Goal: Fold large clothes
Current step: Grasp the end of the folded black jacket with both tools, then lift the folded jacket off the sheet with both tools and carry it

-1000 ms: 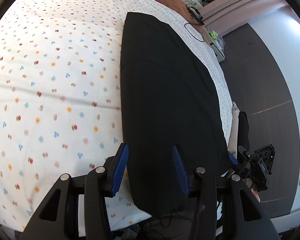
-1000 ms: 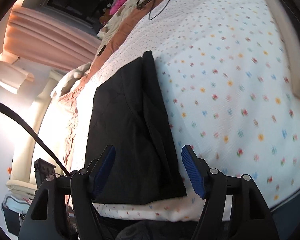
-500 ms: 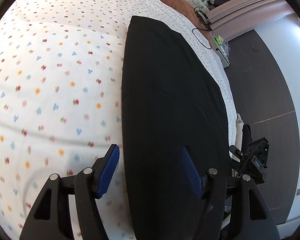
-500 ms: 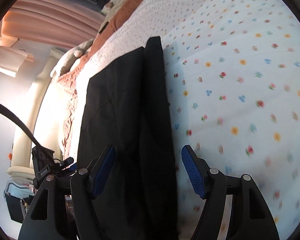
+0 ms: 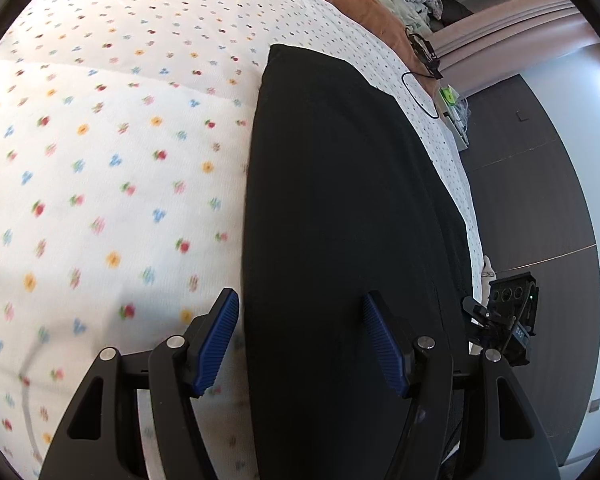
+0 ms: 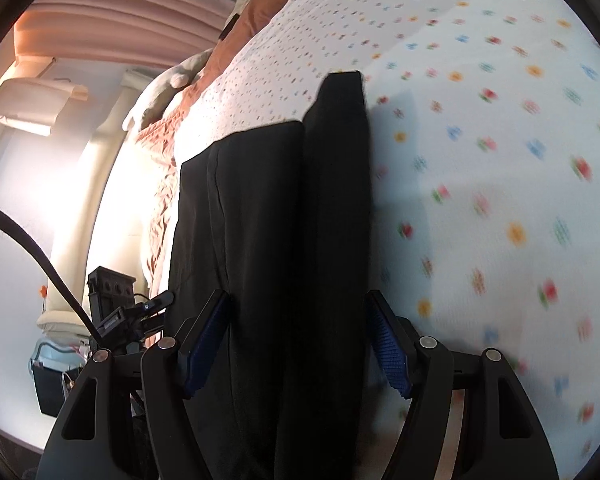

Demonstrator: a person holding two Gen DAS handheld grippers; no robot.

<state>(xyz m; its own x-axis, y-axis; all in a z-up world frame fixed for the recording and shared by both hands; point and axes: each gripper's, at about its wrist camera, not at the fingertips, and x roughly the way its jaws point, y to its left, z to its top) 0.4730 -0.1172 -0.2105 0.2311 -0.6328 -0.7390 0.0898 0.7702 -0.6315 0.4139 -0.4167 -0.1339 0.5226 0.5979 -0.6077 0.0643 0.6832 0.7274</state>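
A long black garment (image 5: 340, 208) lies folded lengthwise on a bed with a white flower-dotted sheet (image 5: 112, 152). My left gripper (image 5: 300, 340) is open, low over the garment's near end, its left finger at the garment's left edge. In the right wrist view the same garment (image 6: 284, 208) shows as layered strips on the sheet (image 6: 492, 168). My right gripper (image 6: 296, 344) is open and straddles the garment's near end, close above it. Neither gripper holds anything.
A brown blanket (image 5: 360, 4) and a clothes pile lie at the bed's far end, with a black cable (image 5: 420, 92) on the sheet. The other gripper shows beside the bed (image 5: 508, 320). Dark floor runs along the bed's right side. Pink curtains (image 6: 148, 24) hang behind.
Both grippers have moved forward and lower over the garment's near end, which now fills more of each view. Both stayed open.
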